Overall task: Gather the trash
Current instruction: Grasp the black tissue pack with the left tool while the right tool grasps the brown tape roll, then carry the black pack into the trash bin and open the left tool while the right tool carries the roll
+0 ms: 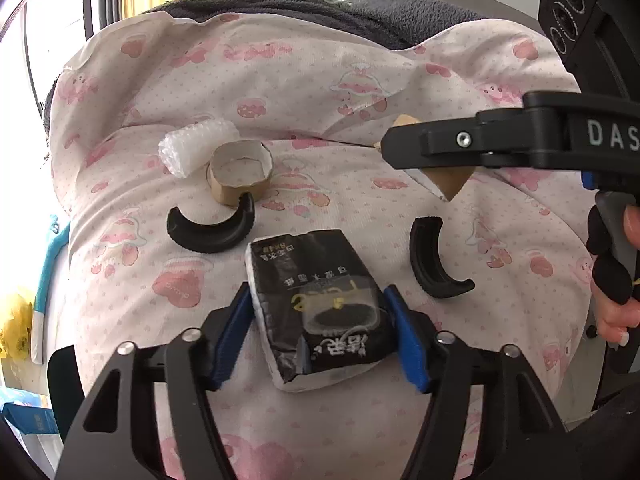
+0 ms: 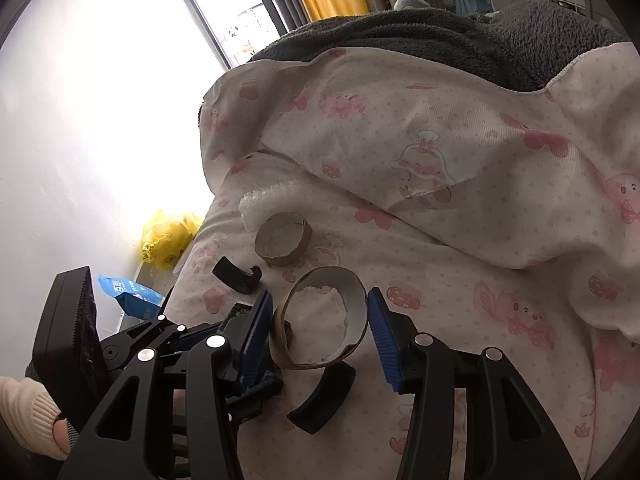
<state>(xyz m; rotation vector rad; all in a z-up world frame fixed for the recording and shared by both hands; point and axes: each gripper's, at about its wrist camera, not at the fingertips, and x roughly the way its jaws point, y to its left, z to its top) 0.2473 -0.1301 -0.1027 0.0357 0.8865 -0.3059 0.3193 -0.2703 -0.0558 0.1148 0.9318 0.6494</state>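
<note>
Trash lies on a pink-patterned quilt (image 1: 320, 92). My left gripper (image 1: 320, 320) is shut on a black tissue pack (image 1: 320, 304) between its blue pads. My right gripper (image 2: 320, 332) grips a cardboard ring (image 2: 320, 320); it also shows in the left wrist view (image 1: 448, 184), partly hidden behind the right gripper's arm. On the quilt lie a second cardboard ring (image 1: 240, 172) (image 2: 284, 240), a white bubble-wrap roll (image 1: 196, 144) (image 2: 268, 200) and two black curved rubber pieces (image 1: 212, 232) (image 1: 436, 264).
A grey fleece blanket (image 1: 280, 8) lies at the far end of the bed. A yellow bag (image 2: 168, 240) and a blue packet (image 2: 128, 292) sit beside the bed on the left. A bright window (image 2: 100, 100) is on the left.
</note>
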